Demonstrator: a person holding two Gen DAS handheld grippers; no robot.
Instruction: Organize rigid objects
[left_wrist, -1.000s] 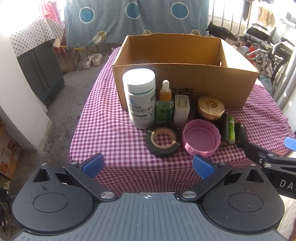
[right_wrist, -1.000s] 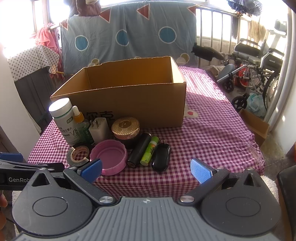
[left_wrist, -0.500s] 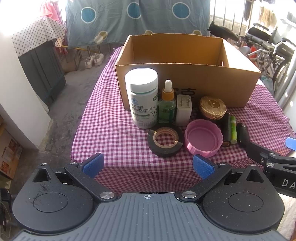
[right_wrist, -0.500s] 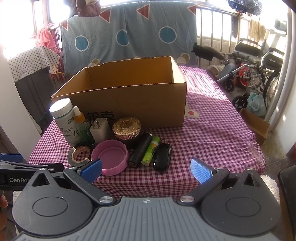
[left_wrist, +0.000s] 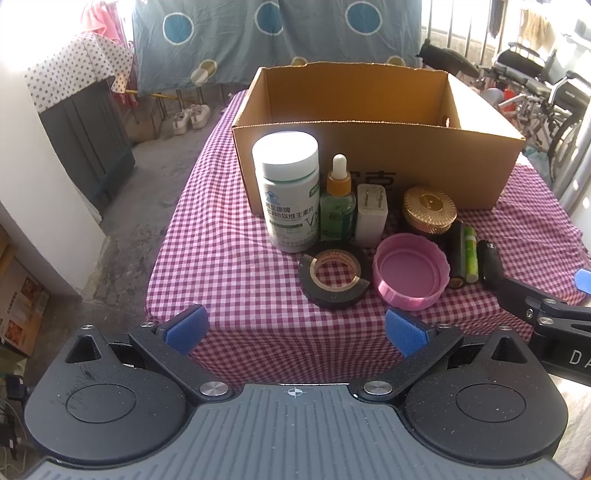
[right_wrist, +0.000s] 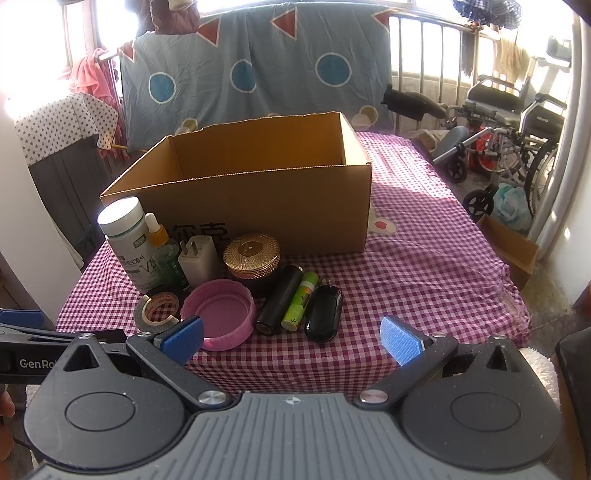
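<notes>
Left gripper and right gripper: blue-padded, jaws spread, empty. Open brown cardboard box at 12 o'clock; white-capped pill bottle at 11, black tape roll just before it.

Each gripper, left and right, has a ribbed grey body, speckled black linkage arms with silver screws, round black side housings, textured blue pads and a small crosshair mark. White lettering marks their sides.
</notes>
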